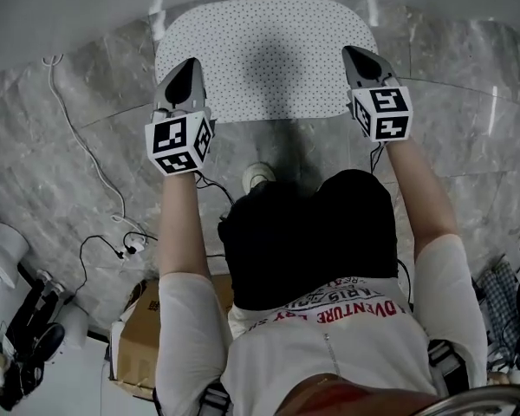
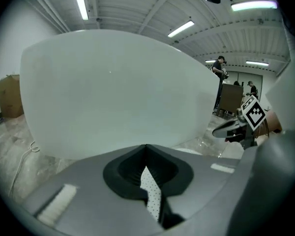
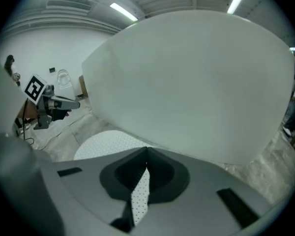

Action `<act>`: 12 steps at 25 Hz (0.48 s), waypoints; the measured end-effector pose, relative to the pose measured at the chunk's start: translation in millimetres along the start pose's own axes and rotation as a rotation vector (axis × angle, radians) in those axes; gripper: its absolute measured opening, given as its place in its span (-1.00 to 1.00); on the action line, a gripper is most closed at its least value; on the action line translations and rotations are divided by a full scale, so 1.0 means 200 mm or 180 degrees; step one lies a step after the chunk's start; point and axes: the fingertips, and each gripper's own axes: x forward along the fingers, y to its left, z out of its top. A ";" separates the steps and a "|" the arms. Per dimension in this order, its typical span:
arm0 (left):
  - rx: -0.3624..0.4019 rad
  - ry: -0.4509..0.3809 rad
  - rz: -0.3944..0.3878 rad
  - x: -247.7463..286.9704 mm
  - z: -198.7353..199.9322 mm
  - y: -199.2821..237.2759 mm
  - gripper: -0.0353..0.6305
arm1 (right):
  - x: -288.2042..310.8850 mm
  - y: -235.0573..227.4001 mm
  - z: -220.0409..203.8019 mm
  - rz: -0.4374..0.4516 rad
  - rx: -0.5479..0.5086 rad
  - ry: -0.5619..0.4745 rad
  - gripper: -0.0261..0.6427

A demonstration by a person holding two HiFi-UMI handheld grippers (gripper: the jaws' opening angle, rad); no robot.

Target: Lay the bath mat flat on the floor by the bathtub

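The white dotted bath mat (image 1: pixel 260 55) lies spread on the marble floor against the white bathtub (image 1: pixel 69 7). My left gripper (image 1: pixel 189 68) is at the mat's near left corner and my right gripper (image 1: pixel 355 56) at its near right corner. In the left gripper view the jaws are shut with a strip of the mat (image 2: pixel 150 191) pinched between them, and the tub wall (image 2: pixel 113 92) fills the view ahead. The right gripper view shows the same: a strip of the mat (image 3: pixel 140 193) clamped in the shut jaws, with the rest of the mat (image 3: pixel 105 144) flat on the floor.
A white cable (image 1: pixel 82 150) and a power strip (image 1: pixel 132 250) lie on the floor at the left. A cardboard box (image 1: pixel 143 328) stands behind the person's left side, with dark gear (image 1: pixel 22 332) at the lower left. The person's shoe (image 1: pixel 257 177) is just short of the mat.
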 end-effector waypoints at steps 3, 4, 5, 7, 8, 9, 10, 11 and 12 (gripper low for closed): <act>0.0008 0.0014 -0.0092 -0.17 0.21 -0.10 -0.86 | -0.20 0.10 0.18 0.0063 -0.0074 -0.0033 -0.89; 0.0004 0.0021 -0.0120 -0.24 0.28 -0.13 -0.86 | -0.28 0.13 0.25 0.0095 -0.0096 -0.0060 -0.89; -0.0007 0.0020 -0.0148 -0.31 0.37 -0.16 -0.86 | -0.37 0.17 0.34 0.0116 -0.0131 -0.0095 -0.89; -0.0052 -0.0015 -0.0195 -0.46 0.57 -0.22 -0.86 | -0.55 0.22 0.53 0.0125 -0.0194 -0.0173 -0.89; -0.0066 -0.0045 -0.0205 -0.54 0.69 -0.24 -0.86 | -0.65 0.23 0.63 0.0115 -0.0202 -0.0220 -0.89; -0.0064 -0.0082 -0.0200 -0.62 0.80 -0.27 -0.86 | -0.75 0.24 0.74 0.0086 -0.0204 -0.0276 -0.89; -0.0049 -0.0123 -0.0190 -0.71 0.92 -0.29 -0.86 | -0.85 0.24 0.85 0.0037 -0.0203 -0.0342 -0.89; -0.0035 -0.0165 -0.0188 -0.79 1.04 -0.32 -0.86 | -0.96 0.25 0.96 -0.0014 -0.0192 -0.0415 -0.89; -0.0029 -0.0206 -0.0203 -0.88 1.16 -0.34 -0.86 | -1.06 0.26 1.08 -0.0053 -0.0164 -0.0494 -0.89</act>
